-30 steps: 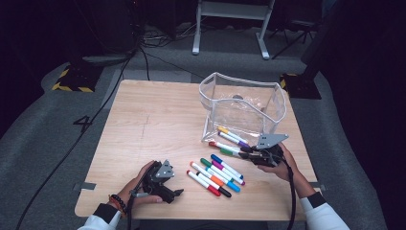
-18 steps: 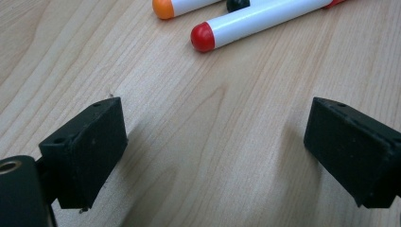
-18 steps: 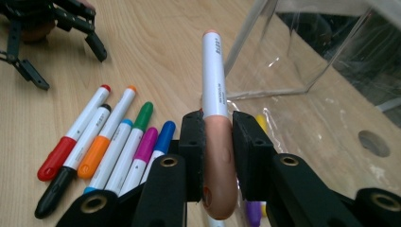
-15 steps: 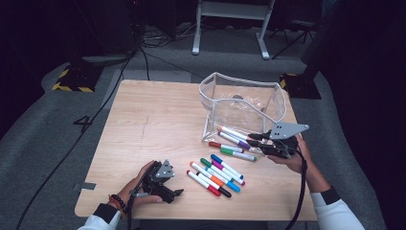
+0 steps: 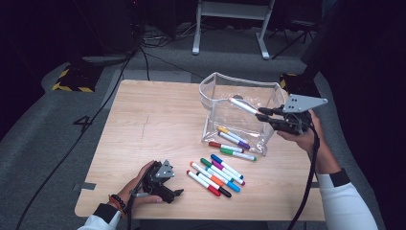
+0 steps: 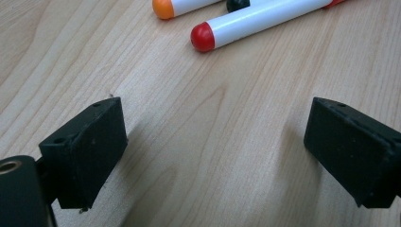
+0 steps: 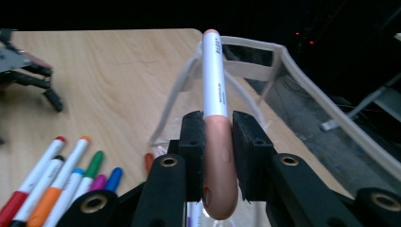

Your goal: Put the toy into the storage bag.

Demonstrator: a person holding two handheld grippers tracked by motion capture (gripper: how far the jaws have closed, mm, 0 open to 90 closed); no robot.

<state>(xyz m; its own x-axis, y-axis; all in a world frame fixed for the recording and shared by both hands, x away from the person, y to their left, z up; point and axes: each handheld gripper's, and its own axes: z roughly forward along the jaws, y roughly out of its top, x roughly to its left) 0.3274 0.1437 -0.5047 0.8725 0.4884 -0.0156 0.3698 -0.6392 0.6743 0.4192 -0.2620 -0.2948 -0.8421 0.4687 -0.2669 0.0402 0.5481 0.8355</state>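
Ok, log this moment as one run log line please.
right gripper: shut on marker, raised over clear pouch | left gripper: open, resting on table | loose markers: beside pouch

It looked like a lab or recording studio: a lone wooden worktop (image 5: pixel 158 120) stood on grey carpet (image 5: pixel 43 143), black cables (image 5: pixel 143 52) trailed at upper left, hazard tape (image 5: pixel 72 84) marked the floor, and a metal stand (image 5: pixel 230 28) rose amid dark surroundings.

The right gripper (image 5: pixel 262 114) has risen from the wooden tabletop, carrying a white marker with a tan cap (image 5: pixel 243 106) up over the clear plastic pouch (image 5: pixel 238 92) at centre right.
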